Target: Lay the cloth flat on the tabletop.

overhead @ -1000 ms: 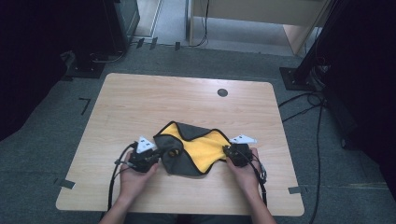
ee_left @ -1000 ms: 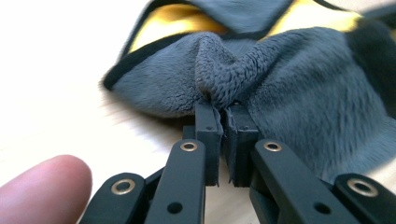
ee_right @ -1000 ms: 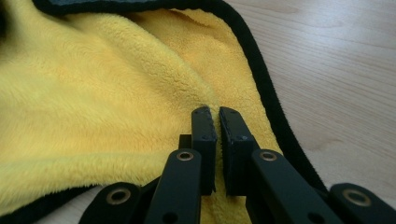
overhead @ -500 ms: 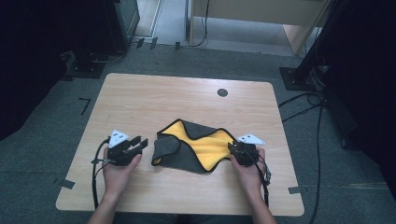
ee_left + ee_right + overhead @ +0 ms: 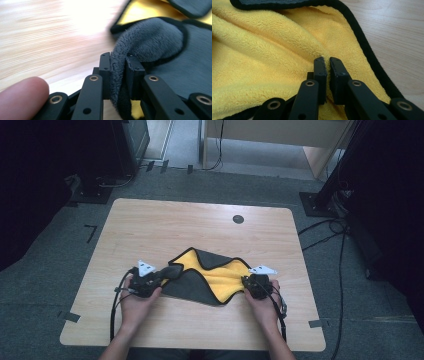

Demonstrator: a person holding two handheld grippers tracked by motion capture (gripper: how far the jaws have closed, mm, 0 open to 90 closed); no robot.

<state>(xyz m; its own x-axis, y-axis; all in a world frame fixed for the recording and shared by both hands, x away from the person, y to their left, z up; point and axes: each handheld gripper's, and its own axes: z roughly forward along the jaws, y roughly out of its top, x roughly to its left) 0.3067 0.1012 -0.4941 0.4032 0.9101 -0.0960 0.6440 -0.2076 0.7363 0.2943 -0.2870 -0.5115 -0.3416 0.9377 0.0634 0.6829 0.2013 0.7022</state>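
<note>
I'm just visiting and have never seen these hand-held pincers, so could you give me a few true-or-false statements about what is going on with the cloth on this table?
1. The cloth is yellow on one side and dark grey on the other. True.
2. The left gripper has a fold of grey cloth between its jaws. True; the jaws have just been closing on it.
3. The right gripper hangs well above the table, away from the cloth. False: it pinches the yellow side at the cloth's edge.
4. The cloth lies perfectly flat and square. False: it is rumpled, with grey flaps folded over the yellow.
5. The table is a pale wooden one. True.
</note>
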